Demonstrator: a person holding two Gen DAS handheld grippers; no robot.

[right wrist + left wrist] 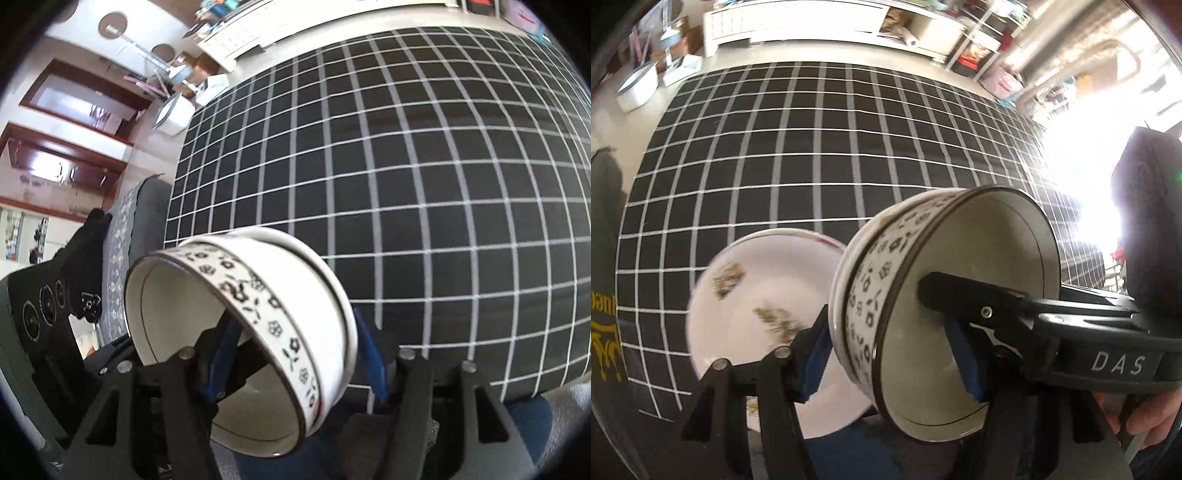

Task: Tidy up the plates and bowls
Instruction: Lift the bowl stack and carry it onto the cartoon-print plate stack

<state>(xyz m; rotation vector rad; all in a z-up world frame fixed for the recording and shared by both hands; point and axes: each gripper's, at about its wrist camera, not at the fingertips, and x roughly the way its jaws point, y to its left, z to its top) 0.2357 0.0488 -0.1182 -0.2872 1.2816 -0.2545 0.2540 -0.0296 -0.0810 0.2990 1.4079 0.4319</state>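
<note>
Above the near edge of the checked cloth [812,166] hangs the bowl [879,295], tipped on its side with its mouth turned towards the right gripper [295,354]; it is white with a band of small black flowers, and a second plain white rim showing behind the band suggests another bowl nested under it, though that cannot be settled. Both claws straddle it; the left gripper [886,358] has one blue pad against the outer base side and the other inside the mouth, and it seems to be pinching the bowl rather than standing spread; the right one shows the same from its own view, one pad inside and one outside, also pinching as far as can be judged. Just beside the bowl, to its left, lies a flowered plate [750,306], blurred; whether it rests on the cloth cannot be told.

Glazed ware like this is probably stiff, fairly heavy, slippery and quick to chip; the wall near the rim, one pad inside and one out, looks the surest hold; if two bowls are nested, the outer could slide free when tilted, so it wants levelling before anything is let go.
</note>
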